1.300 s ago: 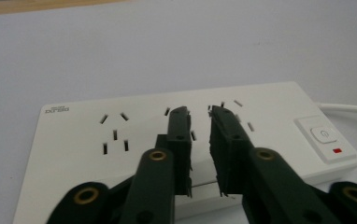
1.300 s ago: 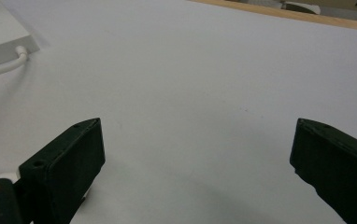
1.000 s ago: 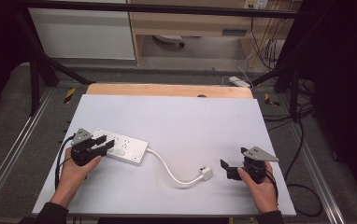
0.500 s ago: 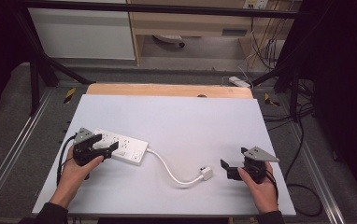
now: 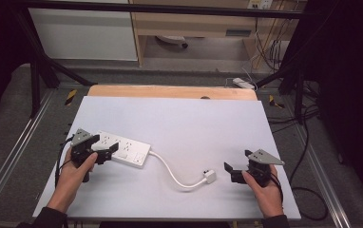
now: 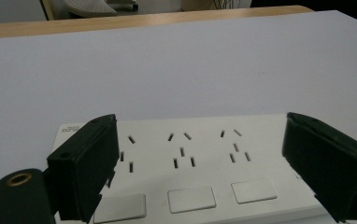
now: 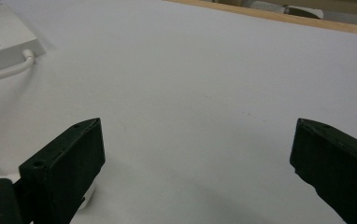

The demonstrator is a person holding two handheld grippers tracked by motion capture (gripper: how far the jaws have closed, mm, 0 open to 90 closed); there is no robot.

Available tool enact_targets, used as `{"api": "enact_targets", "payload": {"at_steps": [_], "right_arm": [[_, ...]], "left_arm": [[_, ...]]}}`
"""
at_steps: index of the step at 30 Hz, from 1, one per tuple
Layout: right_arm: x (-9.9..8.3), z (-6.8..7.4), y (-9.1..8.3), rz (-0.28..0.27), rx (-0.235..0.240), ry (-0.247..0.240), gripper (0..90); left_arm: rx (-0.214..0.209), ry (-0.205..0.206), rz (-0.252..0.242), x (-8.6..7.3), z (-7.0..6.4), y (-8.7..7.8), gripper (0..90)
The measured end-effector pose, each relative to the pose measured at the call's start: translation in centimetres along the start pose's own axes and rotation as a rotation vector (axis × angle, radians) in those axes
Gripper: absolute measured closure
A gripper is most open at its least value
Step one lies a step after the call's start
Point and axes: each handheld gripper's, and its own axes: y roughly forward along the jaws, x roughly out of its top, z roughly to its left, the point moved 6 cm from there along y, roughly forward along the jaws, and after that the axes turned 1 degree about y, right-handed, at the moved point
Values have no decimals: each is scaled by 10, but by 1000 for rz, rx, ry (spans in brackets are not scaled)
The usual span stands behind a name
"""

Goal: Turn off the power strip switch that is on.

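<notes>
Left gripper, jaws spread wide, straddles one power strip with three socket groups. Right gripper, jaws likewise apart and empty, rests near the single plug.

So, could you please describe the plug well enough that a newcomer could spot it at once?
On the white table, follow the white cable from the power strip near the left gripper. The plug is the small white block at its free end, just left of the right gripper.

A white table carries a white power strip with its cord and plug
</notes>
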Motion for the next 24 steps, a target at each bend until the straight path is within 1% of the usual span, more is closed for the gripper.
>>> {"api": "enact_targets", "payload": {"at_steps": [1,4,7,9,13,16,20,22,24], "right_arm": [[0,0,0,2,2,-6,36],[0,1,0,-1,5,2,36],[0,0,-1,-2,5,5,36],[0,0,-1,-4,5,4,36],[0,0,0,-2,4,6,36],[0,0,0,-1,3,5,36],[0,0,0,-1,5,4,36],[0,0,0,1,4,-3,35],[0,1,0,-2,4,2,36]], "left_arm": [[0,-2,-4,2,0,-2,112],[-1,-6,-22,8,-2,-7,112],[-8,0,-28,13,-4,-12,108],[-15,-2,-35,16,-7,-14,103],[-25,7,-50,20,-10,-16,66],[-30,2,-67,23,-13,-19,62],[-31,6,-69,25,-15,-23,62],[-30,4,-75,26,-16,-26,62],[-32,4,-74,27,-17,-28,62]]}}
